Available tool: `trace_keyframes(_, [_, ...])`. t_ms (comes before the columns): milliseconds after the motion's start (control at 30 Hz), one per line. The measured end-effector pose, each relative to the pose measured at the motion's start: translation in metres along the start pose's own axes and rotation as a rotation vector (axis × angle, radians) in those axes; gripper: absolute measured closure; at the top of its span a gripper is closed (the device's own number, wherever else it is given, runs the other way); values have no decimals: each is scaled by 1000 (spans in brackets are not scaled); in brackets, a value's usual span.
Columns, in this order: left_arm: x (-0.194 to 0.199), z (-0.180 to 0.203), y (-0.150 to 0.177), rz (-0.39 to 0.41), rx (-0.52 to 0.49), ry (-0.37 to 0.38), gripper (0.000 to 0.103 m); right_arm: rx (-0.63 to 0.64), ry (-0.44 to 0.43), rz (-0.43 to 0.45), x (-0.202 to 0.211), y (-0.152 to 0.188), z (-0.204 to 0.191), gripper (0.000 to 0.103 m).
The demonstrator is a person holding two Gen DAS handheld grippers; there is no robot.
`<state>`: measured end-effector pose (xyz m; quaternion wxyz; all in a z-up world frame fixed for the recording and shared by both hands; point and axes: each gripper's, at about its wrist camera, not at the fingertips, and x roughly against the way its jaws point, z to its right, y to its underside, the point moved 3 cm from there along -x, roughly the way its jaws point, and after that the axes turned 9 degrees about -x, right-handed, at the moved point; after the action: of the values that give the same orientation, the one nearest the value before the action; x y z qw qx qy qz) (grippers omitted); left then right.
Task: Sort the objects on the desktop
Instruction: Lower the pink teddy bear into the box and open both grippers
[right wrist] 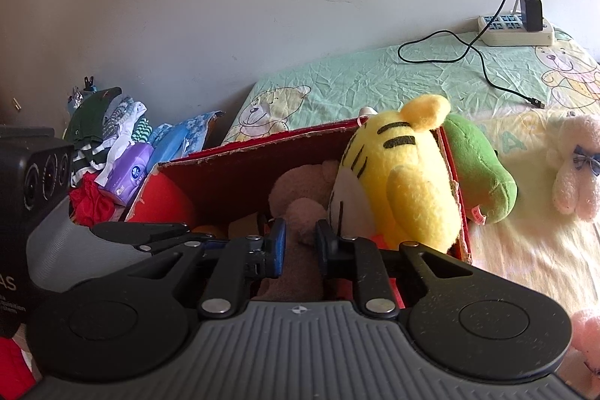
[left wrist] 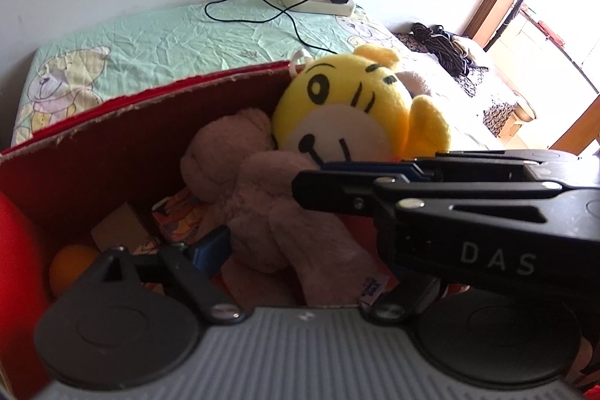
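Overexposed window glare, fisheye-warped edges

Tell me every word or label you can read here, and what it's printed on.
"DAS": white letters on the black right gripper body.
"AS": cut off, on the left gripper body at the frame edge.
Tissue pack print: too small.
Brown plush toy tag: blurred.

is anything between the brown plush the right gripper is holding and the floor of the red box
Nothing rigid shows. The right gripper is closed on the brown plush, already inside the red box. Beneath it lie a colourful packet and a small cardboard box; the yellow tiger plush crowds it.
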<state>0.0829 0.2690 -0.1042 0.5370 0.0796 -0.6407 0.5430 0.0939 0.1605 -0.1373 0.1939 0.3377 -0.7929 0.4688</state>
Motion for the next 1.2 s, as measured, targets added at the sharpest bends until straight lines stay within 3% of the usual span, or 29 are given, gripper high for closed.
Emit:
trace_keyframes(467, [19, -4, 6, 48, 65, 38, 15, -3, 12, 30, 12, 4, 0, 82])
trace_keyframes(1200, [27, 23, 11, 15, 29, -110, 15, -42, 39, 110, 44, 19, 11, 81])
